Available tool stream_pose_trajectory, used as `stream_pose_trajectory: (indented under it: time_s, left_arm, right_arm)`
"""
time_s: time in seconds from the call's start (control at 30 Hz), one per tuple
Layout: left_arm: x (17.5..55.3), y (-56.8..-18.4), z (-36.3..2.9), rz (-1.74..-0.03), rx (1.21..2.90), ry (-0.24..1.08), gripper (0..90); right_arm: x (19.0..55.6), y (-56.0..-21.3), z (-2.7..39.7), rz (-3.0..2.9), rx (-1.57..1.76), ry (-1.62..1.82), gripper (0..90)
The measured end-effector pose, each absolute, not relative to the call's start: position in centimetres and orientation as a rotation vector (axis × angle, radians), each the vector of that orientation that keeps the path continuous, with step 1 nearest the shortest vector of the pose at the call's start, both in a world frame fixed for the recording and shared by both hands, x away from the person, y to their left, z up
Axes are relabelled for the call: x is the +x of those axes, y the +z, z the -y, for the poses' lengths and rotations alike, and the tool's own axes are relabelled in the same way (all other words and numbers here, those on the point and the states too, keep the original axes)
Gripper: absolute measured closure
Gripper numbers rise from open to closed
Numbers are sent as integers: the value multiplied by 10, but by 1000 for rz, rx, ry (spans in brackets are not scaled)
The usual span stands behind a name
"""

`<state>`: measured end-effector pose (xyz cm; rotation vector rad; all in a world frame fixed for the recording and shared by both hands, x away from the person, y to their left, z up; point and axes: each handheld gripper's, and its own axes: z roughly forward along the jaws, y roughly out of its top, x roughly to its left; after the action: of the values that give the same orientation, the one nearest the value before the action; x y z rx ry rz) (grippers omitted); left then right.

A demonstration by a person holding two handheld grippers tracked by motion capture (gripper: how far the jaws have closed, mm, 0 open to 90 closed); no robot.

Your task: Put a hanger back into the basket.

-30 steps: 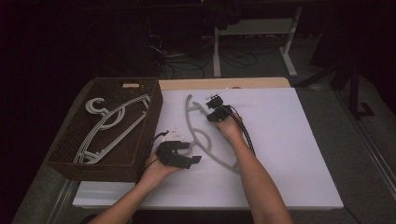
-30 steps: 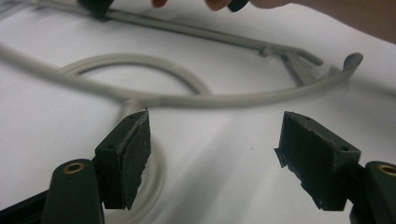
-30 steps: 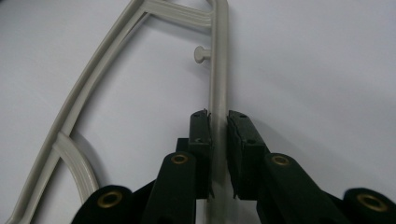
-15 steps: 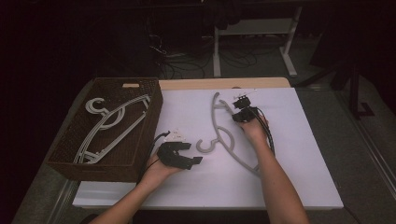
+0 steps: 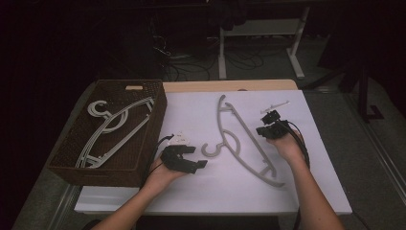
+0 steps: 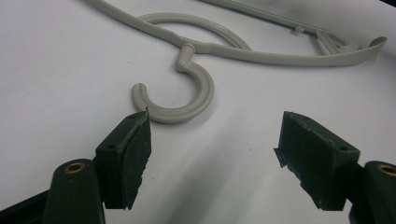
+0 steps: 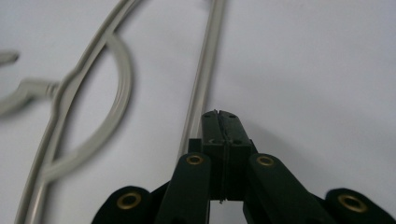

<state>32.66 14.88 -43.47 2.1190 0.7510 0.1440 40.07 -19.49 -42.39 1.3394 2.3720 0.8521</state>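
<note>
A grey plastic hanger (image 5: 241, 128) lies flat on the white tabletop (image 5: 215, 191), with its hook (image 5: 210, 151) pointing left. My left gripper (image 5: 194, 157) rests on the table just left of the hook, open and holding nothing. In the left gripper view the hook (image 6: 196, 100) lies right ahead of the left gripper (image 6: 215, 149), close to one pad. My right gripper (image 5: 266, 125) sits to the right of the hanger. Its jaws have just been closing, and in the right gripper view the right gripper (image 7: 219, 114) is shut on nothing, with the hanger's straight bar (image 7: 203, 79) just beside its tips.
A dark wicker basket (image 5: 154, 136) stands at the table's left and holds more grey hangers (image 5: 112, 124). A small white object (image 5: 275, 106) lies behind the right gripper. Bare tabletop stretches along the front edge. Beyond the table are a dark floor, cables and desk legs.
The hanger slid right with the right hand, then stopped while that hand went on further right, off the bar. The left hand kept still.
</note>
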Motion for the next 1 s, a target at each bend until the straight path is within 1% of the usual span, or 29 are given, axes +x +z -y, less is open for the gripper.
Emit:
stream_pose_trajectory:
  time_s: [0.23,0.5,0.7,1.0]
  left_arm:
    - [327,-435,-149,-753,2117,146,257]
    - [328,-433,-152,-757,2111,159,257]
    - [328,-433,-153,-759,2109,165,257]
    - [329,-432,-154,-761,2109,171,257]
  right_arm:
    - [364,-429,214,-2436,1265,865,891]
    - [335,-439,226,-2513,1222,836,892]
    - [327,-446,230,-2570,1210,836,892]
    - [323,-447,218,-2689,1104,857,892]
